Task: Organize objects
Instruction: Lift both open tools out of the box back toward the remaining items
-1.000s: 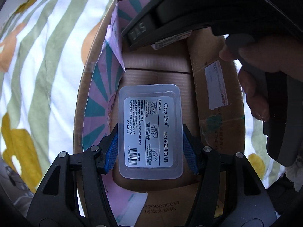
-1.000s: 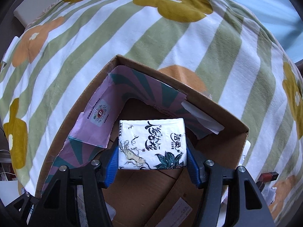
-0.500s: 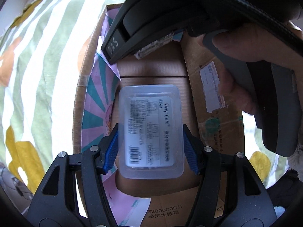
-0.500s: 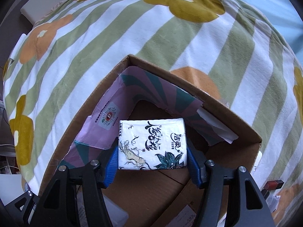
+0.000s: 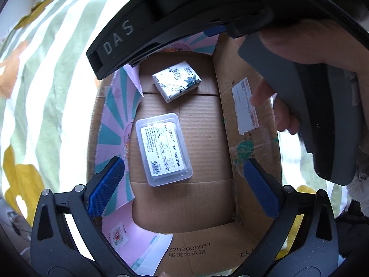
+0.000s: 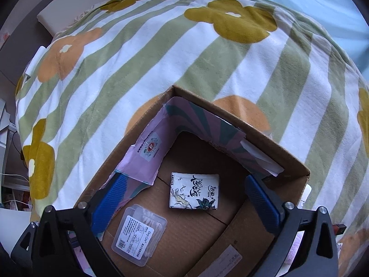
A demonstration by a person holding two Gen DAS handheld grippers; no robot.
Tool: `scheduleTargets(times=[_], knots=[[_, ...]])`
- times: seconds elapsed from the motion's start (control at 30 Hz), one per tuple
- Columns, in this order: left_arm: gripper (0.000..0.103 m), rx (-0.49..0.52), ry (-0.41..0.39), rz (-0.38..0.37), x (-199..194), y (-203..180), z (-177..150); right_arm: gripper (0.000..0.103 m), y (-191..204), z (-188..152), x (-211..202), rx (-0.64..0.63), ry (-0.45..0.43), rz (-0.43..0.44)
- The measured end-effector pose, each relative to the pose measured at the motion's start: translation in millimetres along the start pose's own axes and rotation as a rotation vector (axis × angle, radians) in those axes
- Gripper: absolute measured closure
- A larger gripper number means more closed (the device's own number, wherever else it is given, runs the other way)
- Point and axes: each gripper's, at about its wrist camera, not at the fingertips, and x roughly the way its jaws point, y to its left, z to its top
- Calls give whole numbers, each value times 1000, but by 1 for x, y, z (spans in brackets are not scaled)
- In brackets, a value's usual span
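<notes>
Left gripper jaws just opened wide, empty — clear plastic floss-pick case lies flat below on brown cardboard box floor. Right gripper likewise spread — white printed tissue pack released, lying near the case. Box sits on striped floral blanket.

Your left gripper has just spread its jaws wide above the cardboard box, the clear plastic case lying free between them.
</notes>
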Motion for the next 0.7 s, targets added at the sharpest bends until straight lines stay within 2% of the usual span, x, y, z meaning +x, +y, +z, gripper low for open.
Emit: scheduleTargets(times=[0.27, 0.57, 0.7], knots=[[0, -24, -53, 19, -35, 13, -4, 1, 2, -6, -47, -9, -46, -6], [0, -48, -100, 18, -86, -3, -9, 1, 5, -31, -122, -14, -103, -8], [0, -33, -130, 23, -105, -14, -12, 1, -1, -50, -158, 18, -139, -37]])
